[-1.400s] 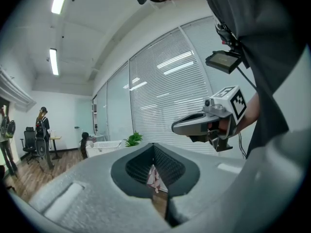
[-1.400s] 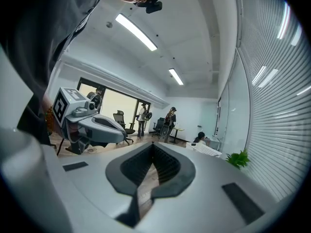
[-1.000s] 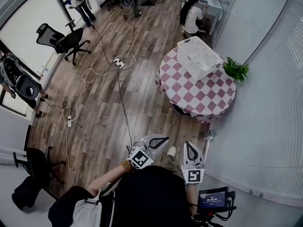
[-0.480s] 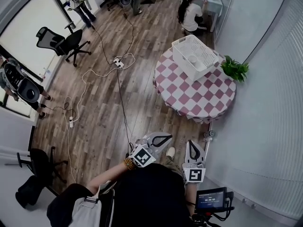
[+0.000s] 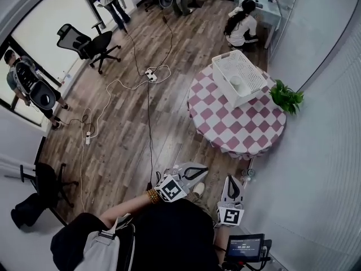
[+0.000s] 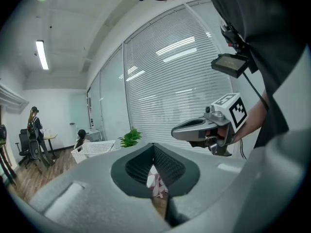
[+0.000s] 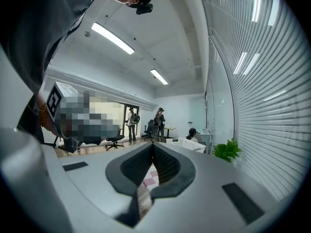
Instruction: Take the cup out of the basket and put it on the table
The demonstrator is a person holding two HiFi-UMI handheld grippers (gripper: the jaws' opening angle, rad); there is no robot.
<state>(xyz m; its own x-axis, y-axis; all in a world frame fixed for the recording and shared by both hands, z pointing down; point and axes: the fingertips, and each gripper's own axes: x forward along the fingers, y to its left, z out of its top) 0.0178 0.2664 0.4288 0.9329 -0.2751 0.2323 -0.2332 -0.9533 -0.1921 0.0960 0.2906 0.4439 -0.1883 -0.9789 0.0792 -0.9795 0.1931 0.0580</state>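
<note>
Wood-plank flooring fills most of the head view, with cables trailing across it and an office chair by the window. At the right stands the round surface under a red-and-white checked cloth, with a potted plant at its far edge beside the blinds. The white basket sits on the far side of the surface. The cup is inside the basket, towards its nearer wall.

Against a second ago, the surface and basket lie a little lower in the head view. The cup was hard to make out then and now shows as a pale shape; it has not left the basket.

The left gripper and right gripper are low in the frame, side by side and well apart from the surface, pointing toward it as before. The left one's fingers meet tip to tip with nothing between them. The right one's fingers are likewise pressed together and empty.
</note>
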